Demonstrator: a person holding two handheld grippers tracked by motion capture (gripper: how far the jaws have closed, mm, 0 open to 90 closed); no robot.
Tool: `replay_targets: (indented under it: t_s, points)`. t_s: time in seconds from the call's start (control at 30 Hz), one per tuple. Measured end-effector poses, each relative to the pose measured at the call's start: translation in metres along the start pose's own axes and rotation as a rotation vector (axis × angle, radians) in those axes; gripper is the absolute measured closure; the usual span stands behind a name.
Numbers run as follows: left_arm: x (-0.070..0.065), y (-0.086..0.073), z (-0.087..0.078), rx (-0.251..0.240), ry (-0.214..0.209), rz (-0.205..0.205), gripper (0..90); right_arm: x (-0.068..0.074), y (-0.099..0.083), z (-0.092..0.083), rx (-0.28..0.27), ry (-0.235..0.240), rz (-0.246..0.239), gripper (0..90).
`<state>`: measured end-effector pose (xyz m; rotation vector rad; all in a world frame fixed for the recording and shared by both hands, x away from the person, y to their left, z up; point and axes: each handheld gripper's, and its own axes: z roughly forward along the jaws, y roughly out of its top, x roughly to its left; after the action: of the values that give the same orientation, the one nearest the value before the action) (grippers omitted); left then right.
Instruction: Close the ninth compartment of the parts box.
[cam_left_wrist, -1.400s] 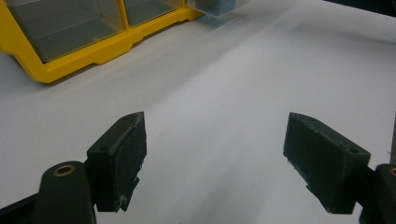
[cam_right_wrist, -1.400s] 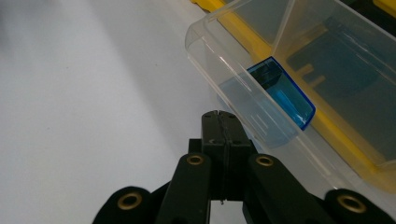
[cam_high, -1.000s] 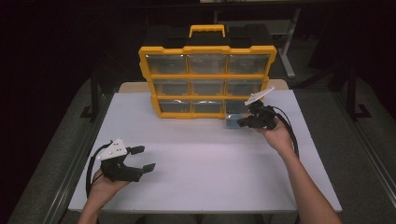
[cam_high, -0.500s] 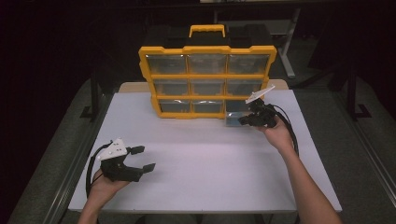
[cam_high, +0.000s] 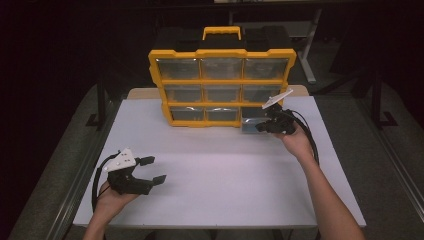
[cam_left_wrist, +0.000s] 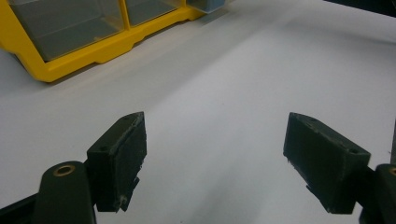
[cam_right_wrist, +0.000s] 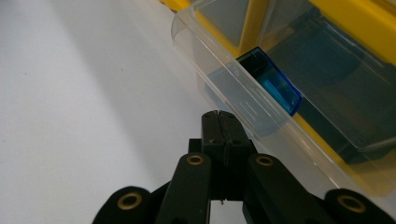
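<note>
A yellow organizer (cam_high: 222, 52) with clear drawers stands upright at the back of the white table (cam_high: 225, 170). Its bottom right drawer (cam_high: 250, 125) is pulled partly out. My right gripper (cam_high: 260, 128) is at that drawer's front. In the right gripper view its jaws (cam_right_wrist: 218, 116) are shut tight, tips against the clear drawer front (cam_right_wrist: 243, 105); whether a thin lip sits between them is unclear. A blue block (cam_right_wrist: 275, 86) lies inside the drawer. My left gripper (cam_high: 154, 170) rests low at the table's front left, open (cam_left_wrist: 233, 158), with nothing between its fingers.
The organizer's bottom edge (cam_left_wrist: 93, 51) shows at the far left of the left gripper view, with the pulled drawer (cam_left_wrist: 210, 5) beyond. Bare white table (cam_left_wrist: 224, 79) stretches between the two hands. Dark floor and metal frame legs (cam_high: 102, 100) surround the table.
</note>
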<state>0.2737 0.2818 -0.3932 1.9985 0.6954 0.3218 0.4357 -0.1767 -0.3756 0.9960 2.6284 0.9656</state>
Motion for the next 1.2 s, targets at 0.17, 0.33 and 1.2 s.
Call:
replay_targets:
  t_s: [0.17,0.33,1.2]
  points:
    - [0.000,0.000,0.000,0.002,-0.001,-0.004,21.2,-0.002,0.002,0.000,0.002,-0.006,0.008,88.8]
    - [0.000,0.000,0.000,0.002,0.000,0.001,21.2,-0.005,0.002,0.001,-0.002,-0.015,0.010,88.8]
    - [0.000,-0.001,0.001,0.001,-0.003,-0.010,21.2,-0.016,0.002,0.002,-0.015,-0.068,0.028,88.8]
